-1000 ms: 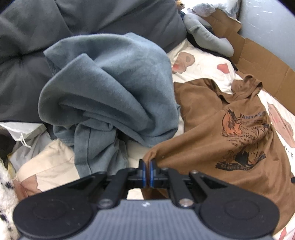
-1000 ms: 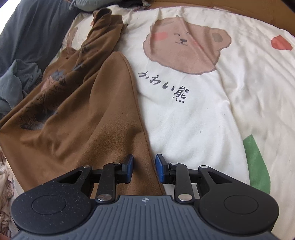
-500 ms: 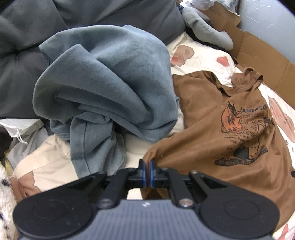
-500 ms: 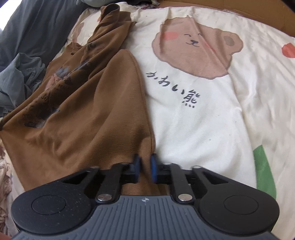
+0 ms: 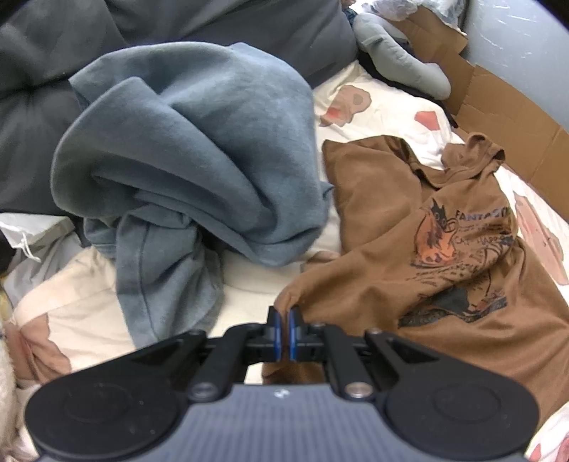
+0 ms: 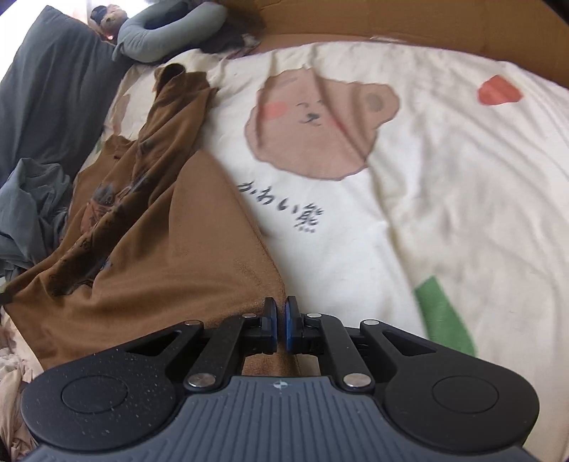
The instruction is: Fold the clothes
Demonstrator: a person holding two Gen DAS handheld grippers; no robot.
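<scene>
A brown T-shirt [image 5: 444,227] with a printed graphic lies spread and wrinkled on a cream bear-print bedsheet [image 6: 444,199]. My left gripper [image 5: 283,316] is shut on one bottom corner of the shirt, lifting a small peak of cloth. In the right wrist view the same brown T-shirt [image 6: 170,256] stretches away to the left, collar at the far end. My right gripper [image 6: 280,312] is shut on the shirt's other bottom corner, at its right edge.
A crumpled blue-grey garment [image 5: 199,170] lies just left of the shirt. Dark grey bedding [image 5: 46,64] is behind it. A grey neck pillow [image 6: 167,30] and cardboard panels [image 5: 508,103] line the far side of the bed.
My right gripper has closed from open onto the shirt's edge. Both views have shifted slightly and the shirt's bottom edge has been drawn a little tighter.
</scene>
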